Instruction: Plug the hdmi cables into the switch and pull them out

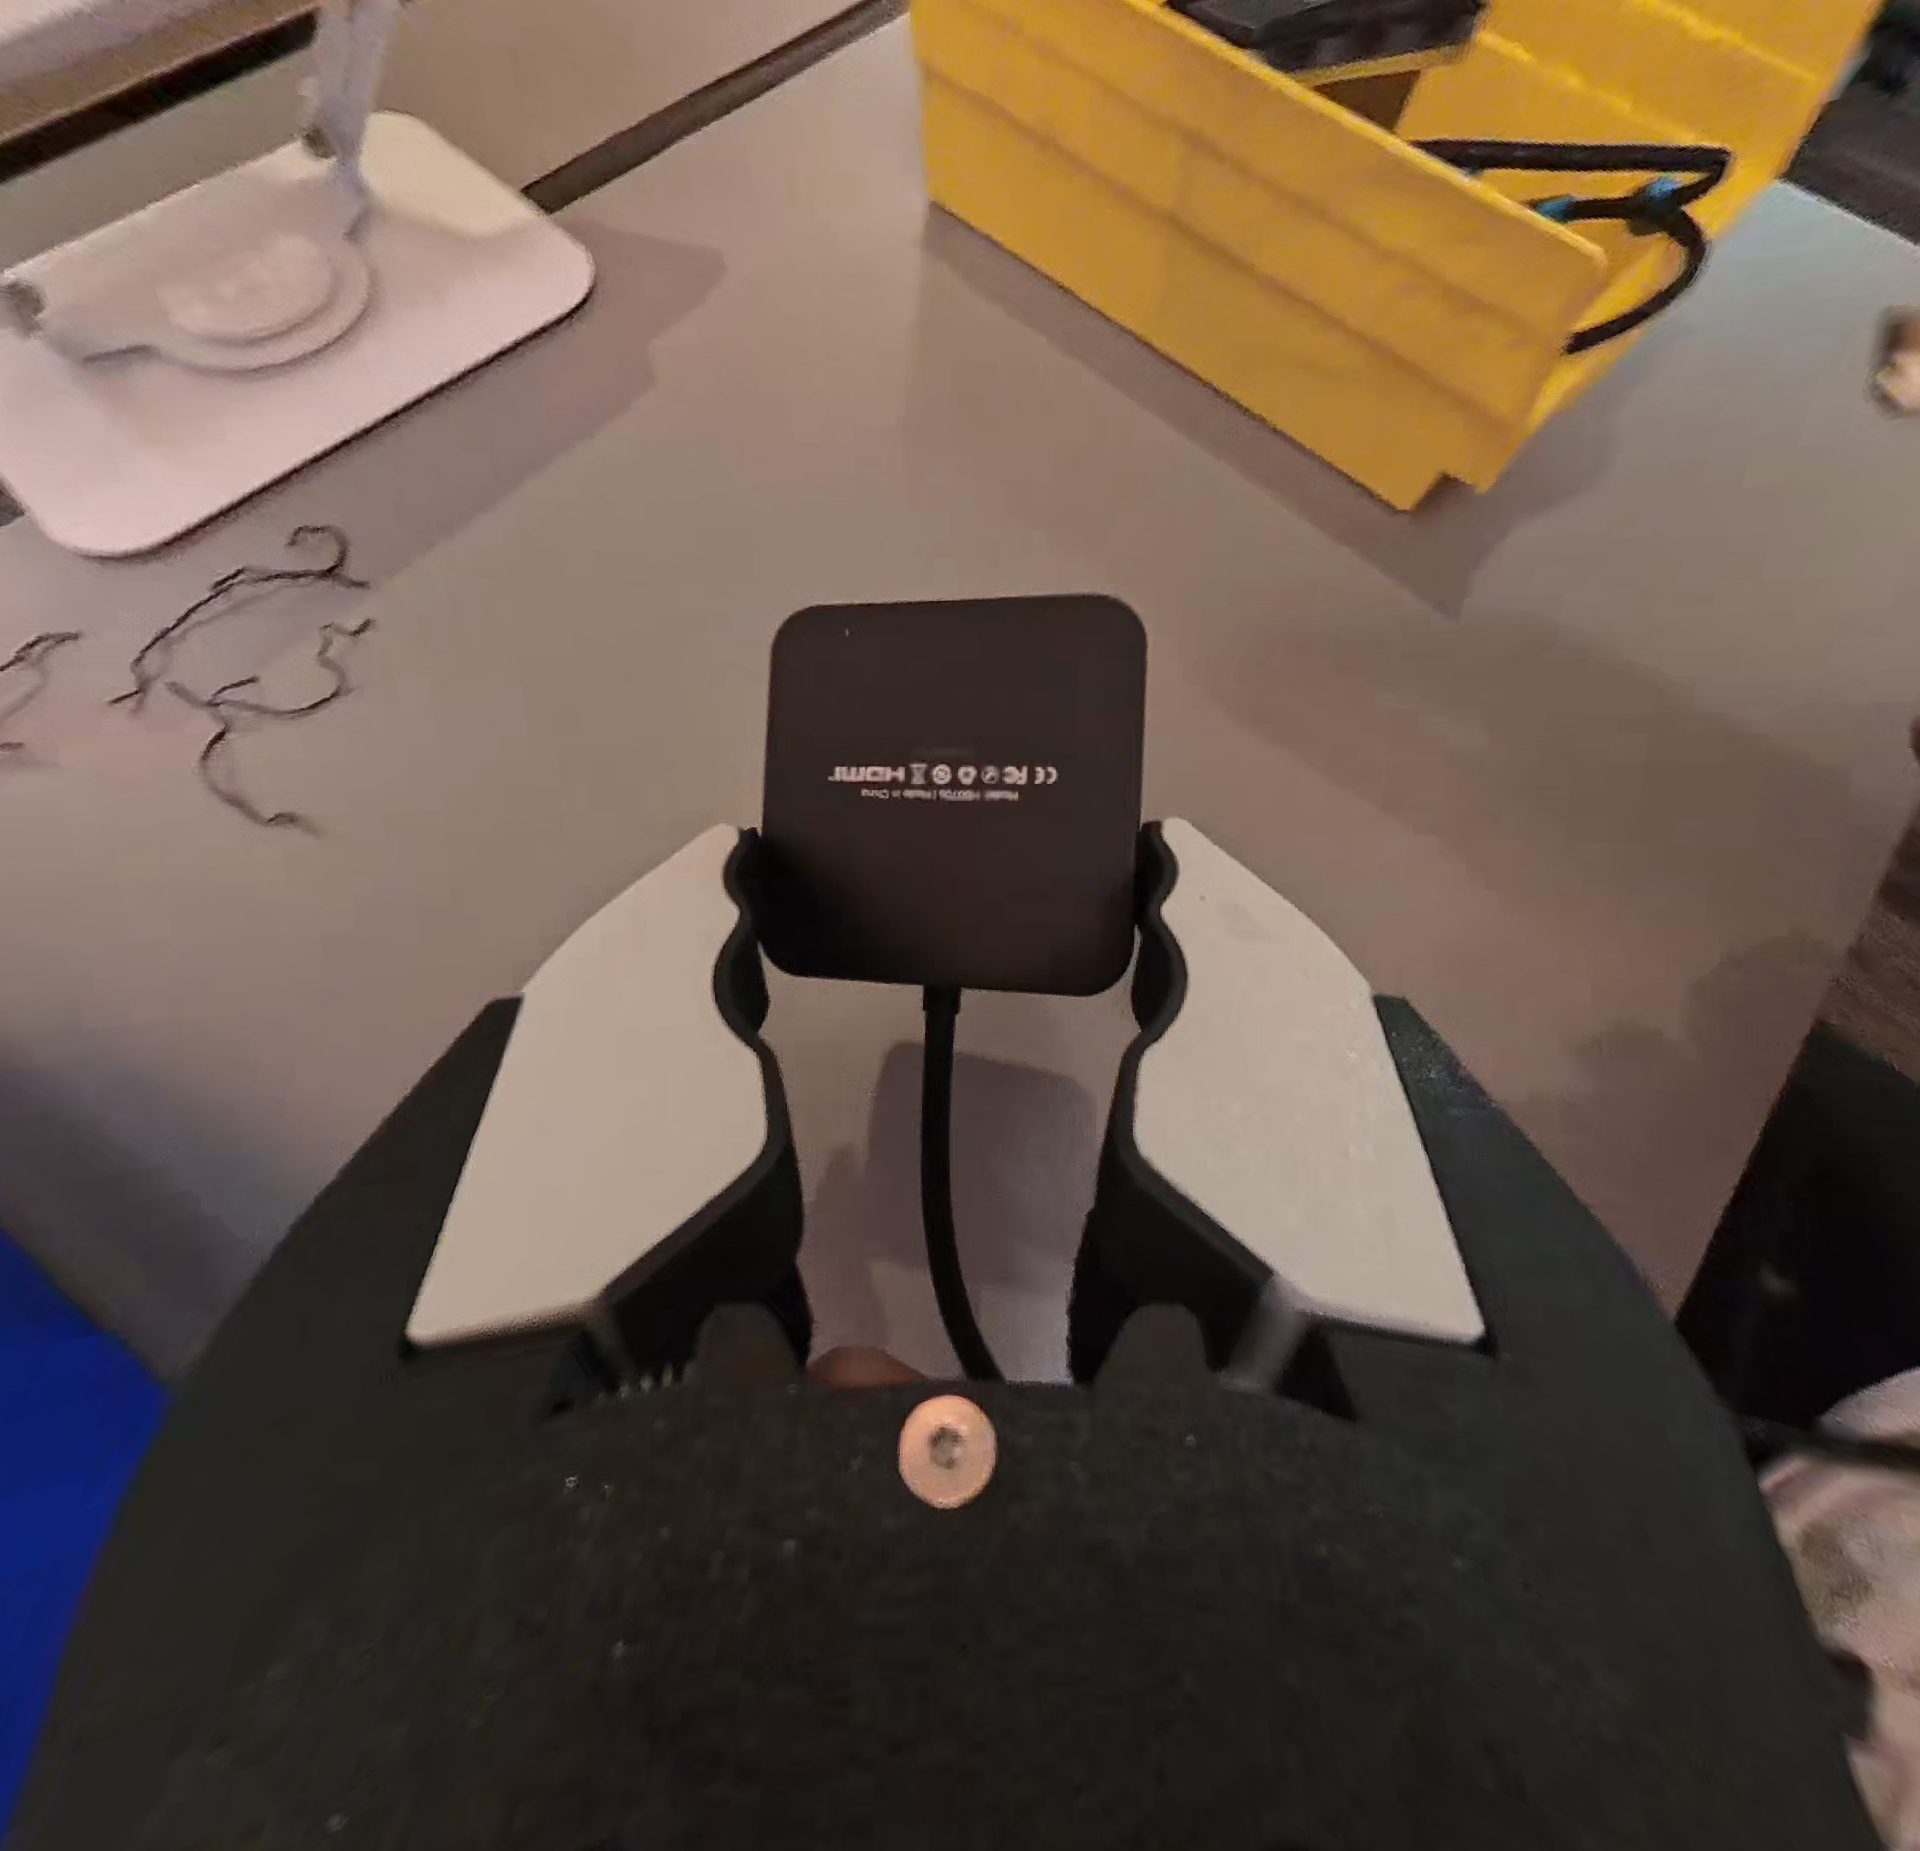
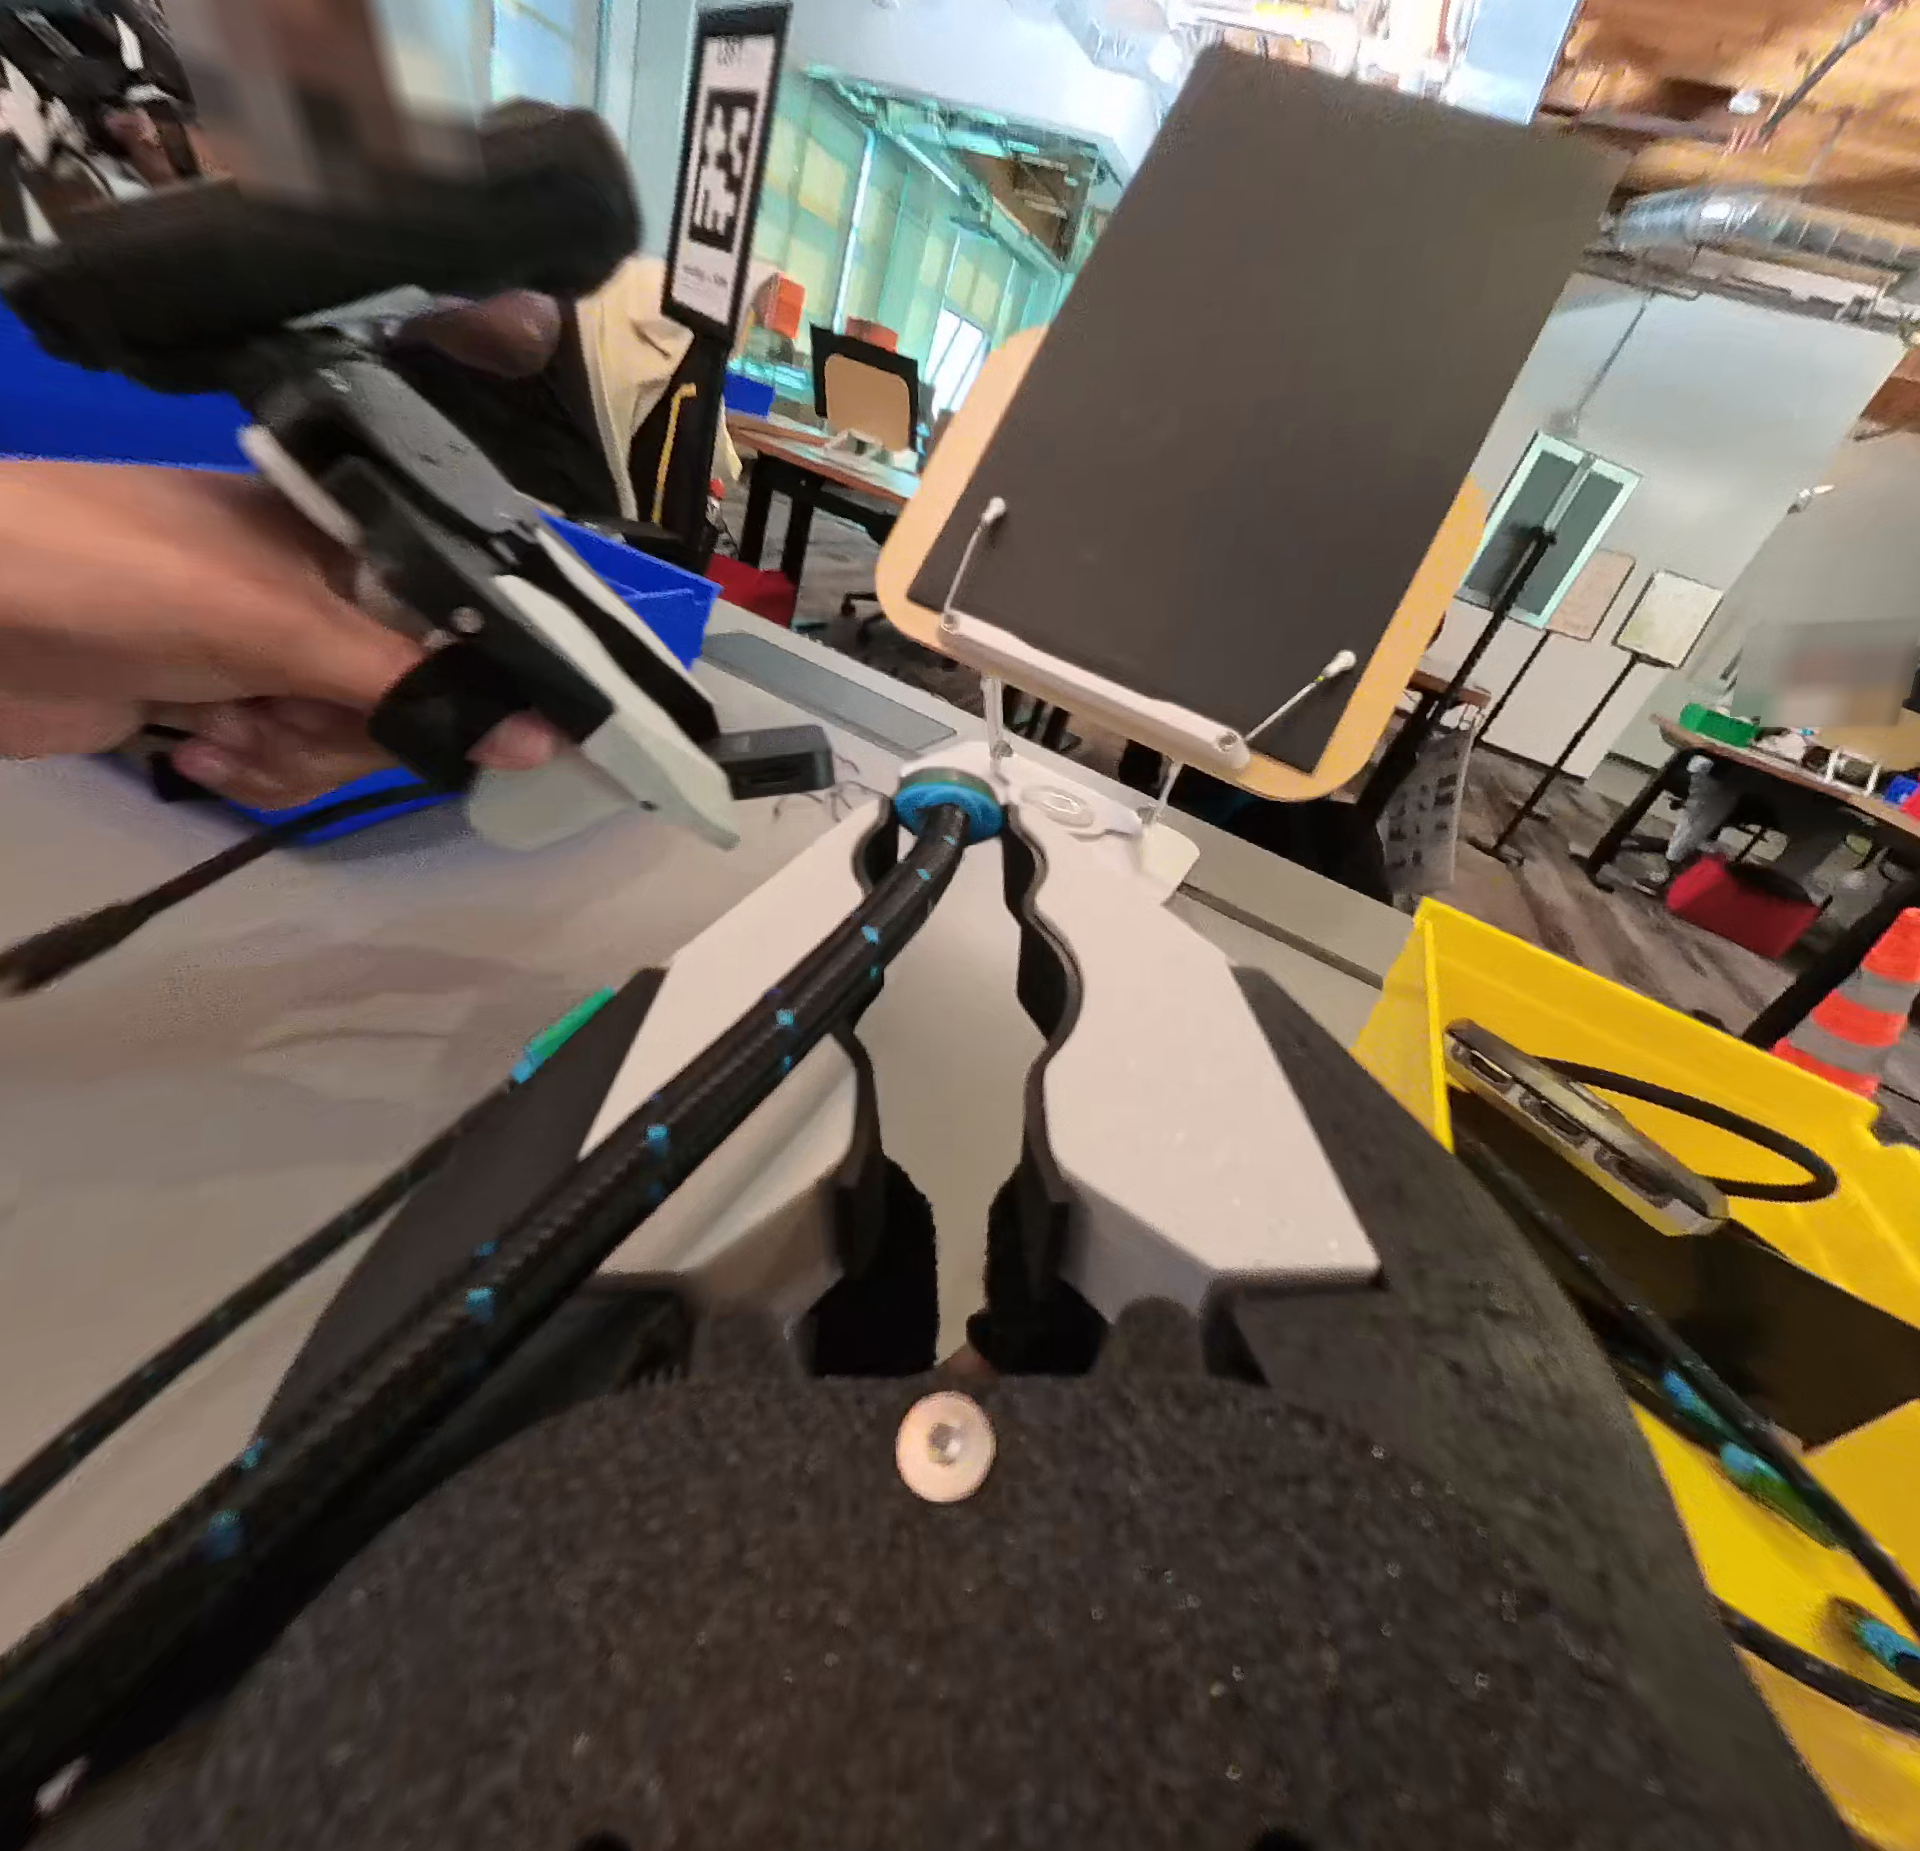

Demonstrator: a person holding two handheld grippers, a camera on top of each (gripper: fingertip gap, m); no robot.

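Observation:
My left gripper [image 1: 951, 856] is shut on a black square HDMI switch [image 1: 951, 793], held above the grey table with its underside up. The switch's own black cable [image 1: 940, 1178] hangs back between my fingers. In the right wrist view the left gripper [image 2: 727, 773] holds the switch [image 2: 779, 757] at the left, ports facing right. My right gripper [image 2: 948, 814] is shut on the blue-collared end of a black braided HDMI cable [image 2: 675, 1105]; the plug itself is hidden behind the fingertips. The cable trails back left. The plug end is a short way right of the switch, apart from it.
A yellow bin [image 1: 1351, 243] at the far right holds a dark hub [image 1: 1340, 19] and black cables; it also shows in the right wrist view [image 2: 1558, 1032]. A white stand [image 1: 281, 315] carries a dark board [image 2: 1247, 430]. Twist ties [image 1: 239, 658] lie left. A person's hand [image 2: 156, 638] holds the left gripper.

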